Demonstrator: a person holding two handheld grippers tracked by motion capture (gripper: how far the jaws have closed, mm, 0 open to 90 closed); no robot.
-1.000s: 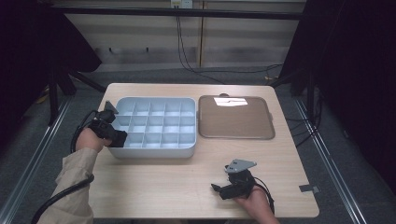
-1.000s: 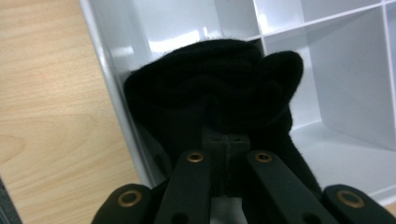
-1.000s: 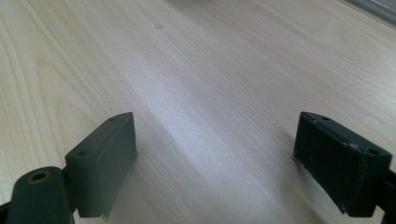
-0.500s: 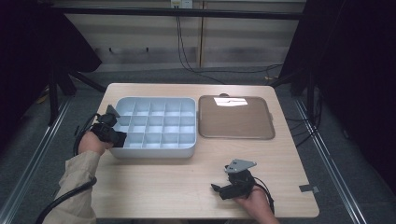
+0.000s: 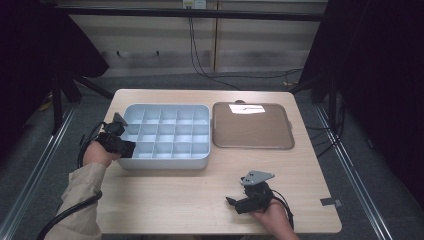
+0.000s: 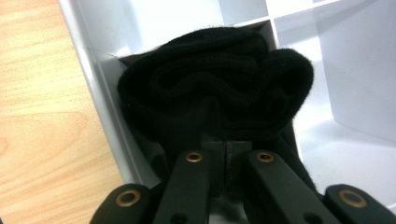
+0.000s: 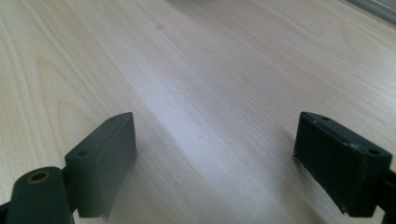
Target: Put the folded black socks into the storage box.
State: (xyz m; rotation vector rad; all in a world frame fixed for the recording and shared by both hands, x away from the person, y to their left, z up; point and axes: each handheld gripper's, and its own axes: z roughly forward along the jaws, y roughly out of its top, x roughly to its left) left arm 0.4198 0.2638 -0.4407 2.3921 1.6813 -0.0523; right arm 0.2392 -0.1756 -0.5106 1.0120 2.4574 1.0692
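Nothing had shifted since the earlier frame: the left gripper (image 6: 226, 154) stayed clamped on the rolled black knitted cloth (image 6: 219, 84) in a corner cell of the pale grey compartmented plastic tray (image 5: 165, 131), the right gripper (image 7: 215, 163) gaped empty, and withdrawing unreleased could have dragged that roll out.

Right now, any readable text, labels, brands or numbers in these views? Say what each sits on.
None readable.
White paper slip on the brown tray: has dark marks, too small and glare-washed to read.
Compartment bin, black fabric, table: no lettering visible.
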